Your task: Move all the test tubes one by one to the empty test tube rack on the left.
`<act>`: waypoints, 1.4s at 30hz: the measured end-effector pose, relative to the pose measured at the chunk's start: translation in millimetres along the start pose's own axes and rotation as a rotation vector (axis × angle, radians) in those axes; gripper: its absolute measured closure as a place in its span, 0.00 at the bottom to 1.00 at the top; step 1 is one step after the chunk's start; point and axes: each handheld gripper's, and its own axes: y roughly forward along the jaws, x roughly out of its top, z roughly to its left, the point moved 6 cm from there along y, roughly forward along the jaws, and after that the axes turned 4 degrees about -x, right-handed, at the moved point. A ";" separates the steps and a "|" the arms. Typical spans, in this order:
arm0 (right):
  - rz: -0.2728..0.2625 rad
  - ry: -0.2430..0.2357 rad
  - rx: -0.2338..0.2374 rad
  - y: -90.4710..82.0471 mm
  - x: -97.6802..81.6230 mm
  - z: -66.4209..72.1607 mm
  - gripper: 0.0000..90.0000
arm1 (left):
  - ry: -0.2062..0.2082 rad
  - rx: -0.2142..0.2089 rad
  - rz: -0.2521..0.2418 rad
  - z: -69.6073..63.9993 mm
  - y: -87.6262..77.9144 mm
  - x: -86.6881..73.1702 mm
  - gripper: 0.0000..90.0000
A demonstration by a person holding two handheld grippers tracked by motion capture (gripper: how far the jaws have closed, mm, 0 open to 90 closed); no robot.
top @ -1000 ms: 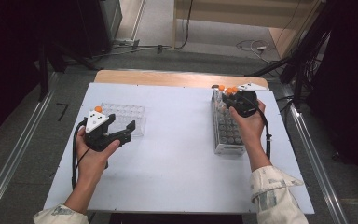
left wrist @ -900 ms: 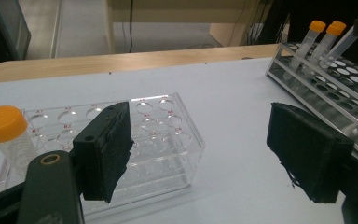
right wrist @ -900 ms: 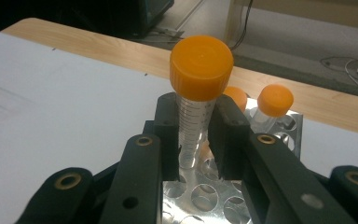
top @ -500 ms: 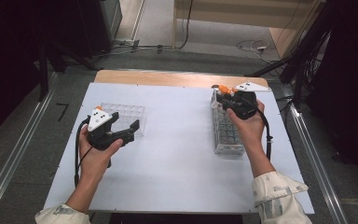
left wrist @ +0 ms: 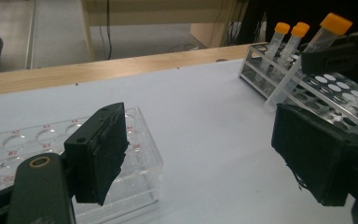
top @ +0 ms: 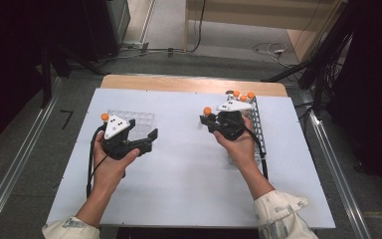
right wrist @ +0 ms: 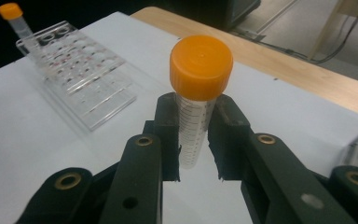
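Note:
My right gripper [top: 210, 119] is shut on a clear tube [right wrist: 193, 126] with an orange cap [top: 207, 110], held upright above the white table, left of the metal rack [top: 258, 130]. Three more orange-capped tubes [top: 243, 95] stand at that rack's far end. My left gripper [top: 151, 138] is open with nothing between its jaws, just in front of the clear plastic rack [top: 134, 119]. In the left gripper view the jaws stand wide apart over that clear rack's [left wrist: 28, 140] near corner, and the held tube [left wrist: 303, 60] hangs farther off. One capped tube [right wrist: 18, 21] stands at the clear rack's [right wrist: 79, 70] far corner.
The white table top [top: 189, 184] spreads between the two racks. A wooden strip [top: 179, 83] runs along its far edge. Cables [top: 199, 47] lie on the floor beyond, and metal rails [top: 25, 159] flank the table.
My right gripper has lifted a tube from the metal rack and carried it left, toward the middle of the table. My left gripper has hardly moved.

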 end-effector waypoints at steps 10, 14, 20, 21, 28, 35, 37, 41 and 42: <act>0.021 -0.026 0.057 17.8 -4.2 27.9 0.80 | 0.050 -0.048 -0.009 -23.9 14.3 5.1 0.22; 0.030 -0.042 0.070 20.9 -5.2 35.0 0.80 | 0.068 -0.065 -0.009 -33.4 21.0 7.1 0.23; 0.046 -0.066 0.105 24.6 -8.0 46.7 0.80 | 0.066 -0.083 -0.014 -41.5 29.0 8.9 0.25; 0.048 -0.065 0.113 25.3 -8.4 50.1 0.80 | 0.069 -0.085 -0.013 -41.9 29.6 8.8 0.26; 0.064 -0.098 0.160 30.8 -11.2 70.5 0.80 | 0.076 -0.089 -0.012 -42.6 31.4 7.2 0.33; 0.066 -0.123 0.195 34.7 -10.1 87.2 0.80 | 0.083 -0.108 0.016 -40.7 34.6 0.6 0.49; 0.069 -0.125 0.197 35.9 -10.5 89.0 0.80 | 0.085 -0.109 0.020 -40.0 34.8 -0.5 0.52; 0.073 -0.119 0.203 36.3 -10.7 90.6 0.80 | 0.089 -0.106 0.018 -38.4 35.9 -2.4 0.62; 0.076 -0.117 0.202 36.4 -10.9 90.9 0.80 | 0.091 -0.104 0.017 -38.0 35.8 -2.6 0.64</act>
